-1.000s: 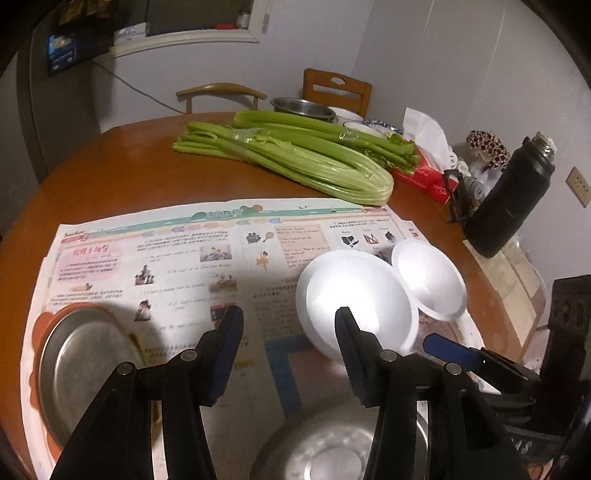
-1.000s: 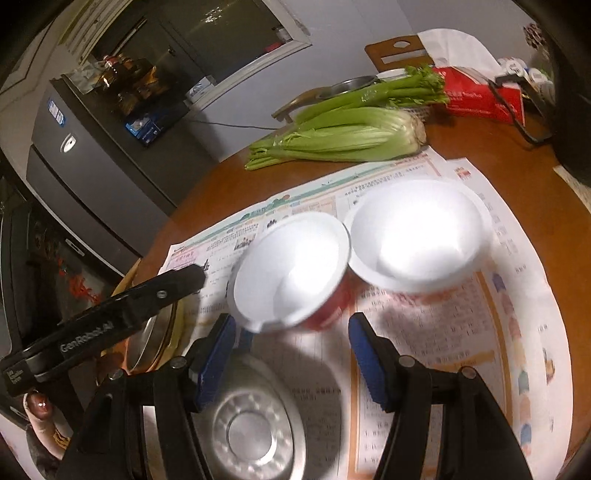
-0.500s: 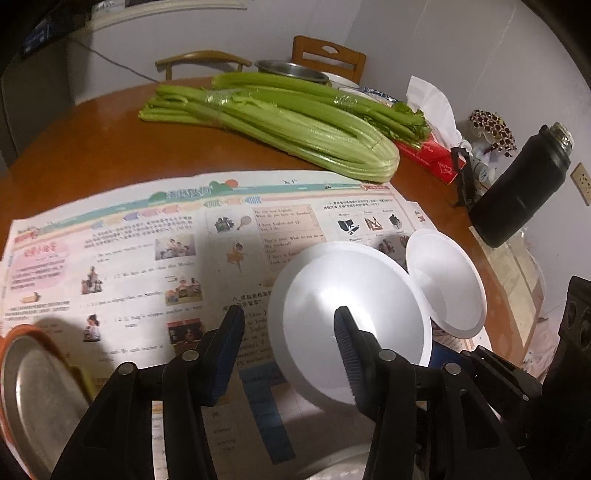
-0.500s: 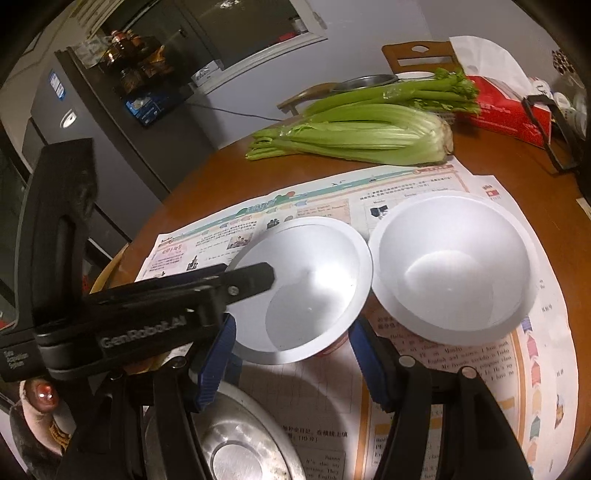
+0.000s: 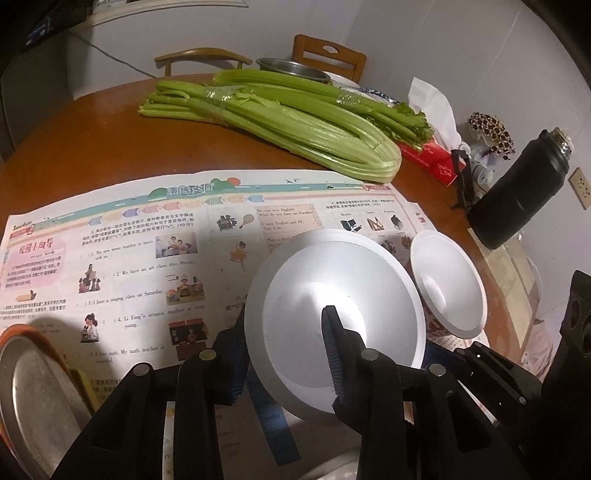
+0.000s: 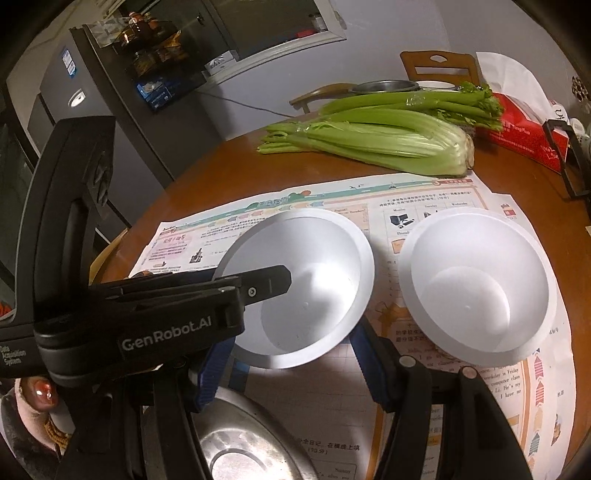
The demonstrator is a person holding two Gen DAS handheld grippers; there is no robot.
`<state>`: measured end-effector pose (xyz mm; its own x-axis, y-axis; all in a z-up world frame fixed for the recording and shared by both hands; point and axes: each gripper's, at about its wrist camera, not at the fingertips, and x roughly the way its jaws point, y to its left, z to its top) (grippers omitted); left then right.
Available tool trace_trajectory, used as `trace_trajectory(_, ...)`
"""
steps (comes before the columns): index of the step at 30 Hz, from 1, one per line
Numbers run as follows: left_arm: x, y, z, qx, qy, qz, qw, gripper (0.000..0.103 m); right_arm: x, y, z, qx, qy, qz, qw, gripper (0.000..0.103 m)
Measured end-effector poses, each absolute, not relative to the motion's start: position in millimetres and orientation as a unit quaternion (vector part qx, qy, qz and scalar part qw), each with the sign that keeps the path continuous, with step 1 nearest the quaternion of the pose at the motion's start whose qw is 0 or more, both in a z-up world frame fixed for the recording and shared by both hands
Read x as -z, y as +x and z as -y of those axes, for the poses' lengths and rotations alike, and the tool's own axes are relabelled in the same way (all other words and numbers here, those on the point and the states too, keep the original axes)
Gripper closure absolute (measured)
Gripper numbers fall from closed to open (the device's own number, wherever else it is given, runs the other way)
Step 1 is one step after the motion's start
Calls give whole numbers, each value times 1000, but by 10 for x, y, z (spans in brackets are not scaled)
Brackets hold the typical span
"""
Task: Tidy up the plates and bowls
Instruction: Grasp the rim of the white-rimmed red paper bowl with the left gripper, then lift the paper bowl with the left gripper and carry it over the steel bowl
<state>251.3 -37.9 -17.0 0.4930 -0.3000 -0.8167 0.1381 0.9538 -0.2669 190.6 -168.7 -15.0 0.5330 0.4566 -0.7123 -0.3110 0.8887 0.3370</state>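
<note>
Celery [image 5: 280, 122] on round table [image 5: 92, 140], printed paper [image 5: 155, 236], black flask [image 5: 517, 192], red tissue box [image 6: 524, 136]

A round brown wooden surface [image 5: 92, 122] stands by plain pale walls [image 5: 424, 40]. Two wooden chairs [image 5: 328, 51] are pushed in at its far side. A tall dark fridge [image 6: 74, 110] stands by a dark window [image 6: 266, 18]. The room is dim

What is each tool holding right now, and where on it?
Left tool pinches the left white bowl by its near rim, one finger inside. Right tool holds nothing.
</note>
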Motion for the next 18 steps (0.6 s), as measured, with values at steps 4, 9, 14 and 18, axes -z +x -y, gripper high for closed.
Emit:
trace_trajectory(4, 99, 2438, 341, 126, -86, -480, 864, 66, 94, 1859, 1659, -224, 84, -425, 873, 39)
trace_trajectory(9, -13, 2319, 302, 121, -88, -468, 871, 67, 0, 1773, 1613, -229, 77, -416, 877, 39)
trace_trajectory(14, -130, 2171, 265, 118, -86, -457, 878, 67, -100, 1668, 1571, -235, 71, -406, 880, 39)
trace_trajectory(18, -226, 2035, 237, 115, -86, -447, 883, 67, -181, 1567, 1549, -240, 65, -399, 882, 39)
